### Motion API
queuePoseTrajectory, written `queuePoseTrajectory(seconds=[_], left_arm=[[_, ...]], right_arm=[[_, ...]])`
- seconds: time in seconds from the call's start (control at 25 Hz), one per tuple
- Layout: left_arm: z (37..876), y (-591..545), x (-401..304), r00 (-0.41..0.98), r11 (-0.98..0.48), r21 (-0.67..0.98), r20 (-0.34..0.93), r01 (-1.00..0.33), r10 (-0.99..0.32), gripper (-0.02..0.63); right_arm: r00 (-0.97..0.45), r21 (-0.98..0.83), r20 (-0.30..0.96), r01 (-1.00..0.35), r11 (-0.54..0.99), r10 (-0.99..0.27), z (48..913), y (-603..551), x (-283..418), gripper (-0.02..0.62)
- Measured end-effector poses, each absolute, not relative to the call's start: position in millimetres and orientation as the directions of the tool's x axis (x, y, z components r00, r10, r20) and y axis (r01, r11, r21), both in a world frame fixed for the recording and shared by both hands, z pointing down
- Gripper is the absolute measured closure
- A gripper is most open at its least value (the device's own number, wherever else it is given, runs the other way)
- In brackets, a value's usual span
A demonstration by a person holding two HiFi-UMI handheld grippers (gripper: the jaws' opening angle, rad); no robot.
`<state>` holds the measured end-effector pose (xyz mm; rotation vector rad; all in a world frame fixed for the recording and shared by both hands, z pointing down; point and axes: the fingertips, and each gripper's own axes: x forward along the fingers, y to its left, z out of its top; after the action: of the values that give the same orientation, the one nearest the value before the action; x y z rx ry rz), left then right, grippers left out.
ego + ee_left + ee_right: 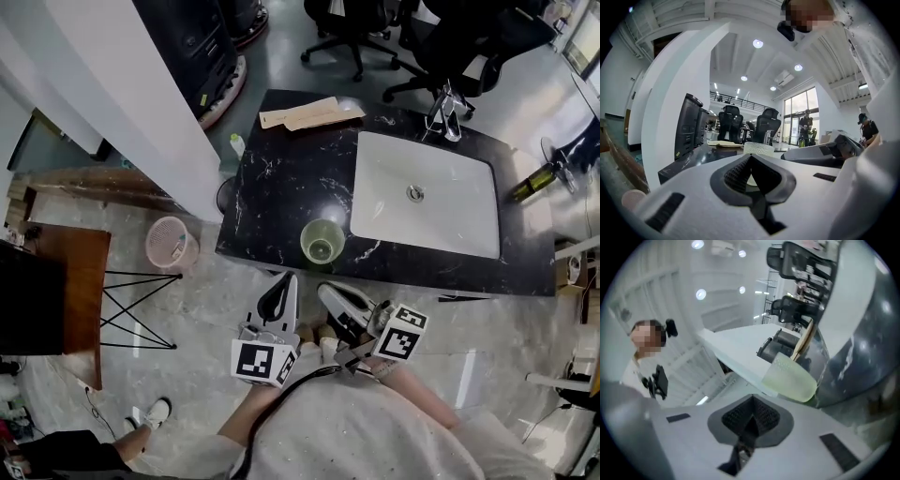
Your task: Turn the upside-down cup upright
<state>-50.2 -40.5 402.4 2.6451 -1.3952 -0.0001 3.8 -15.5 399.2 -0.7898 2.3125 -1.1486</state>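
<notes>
A pale green translucent cup (322,241) stands mouth up near the front edge of the black marble counter (272,187), just left of the sink. My left gripper (287,279) and right gripper (324,290) are side by side below the counter's front edge, close to my body and apart from the cup. Both are shut with nothing between their jaws. In the left gripper view the cup's rim (758,148) shows just above the shut jaw tips (750,157). The right gripper view is rolled, so the cup (790,379) appears tilted beyond the shut tips (751,400).
A white sink (427,192) with a faucet (445,117) fills the counter's right half. Brown paper envelopes (309,114) lie at the back. A dark bottle (532,182) stands at the far right, a pink waste basket (171,244) on the floor left, beside a white column (122,103).
</notes>
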Motion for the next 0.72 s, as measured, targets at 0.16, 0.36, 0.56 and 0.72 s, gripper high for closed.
queuePoseTrajectory(seconds=[0.16, 0.36, 0.56, 0.72], left_arm=[[399.1, -38.4, -33.8, 0.603, -0.593, 0.136, 0.05, -0.794, -0.796, 0.6], [394.5, -30.8, -21.1, 0.632, -0.624, 0.133, 0.033, -0.77, -0.774, 0.6], [389.4, -26.4, -23.7, 0.628, -0.622, 0.123, 0.018, -0.774, -0.778, 0.6], [386.1, -24.0, -29.8, 0.616, -0.61, 0.118, 0.01, -0.783, -0.788, 0.6]], right_arm=[[-0.701, -0.569, 0.023, -0.596, 0.567, -0.713, 393.4, -16.2, 12.2, 0.589], [-0.634, -0.377, 0.111, -0.74, 0.557, -0.766, 392.4, -13.9, 16.9, 0.589], [-0.626, -0.329, 0.115, -0.757, 0.565, -0.771, 389.7, -8.6, 14.6, 0.589], [-0.633, -0.321, 0.112, -0.752, 0.575, -0.766, 388.2, -8.0, 9.4, 0.589]])
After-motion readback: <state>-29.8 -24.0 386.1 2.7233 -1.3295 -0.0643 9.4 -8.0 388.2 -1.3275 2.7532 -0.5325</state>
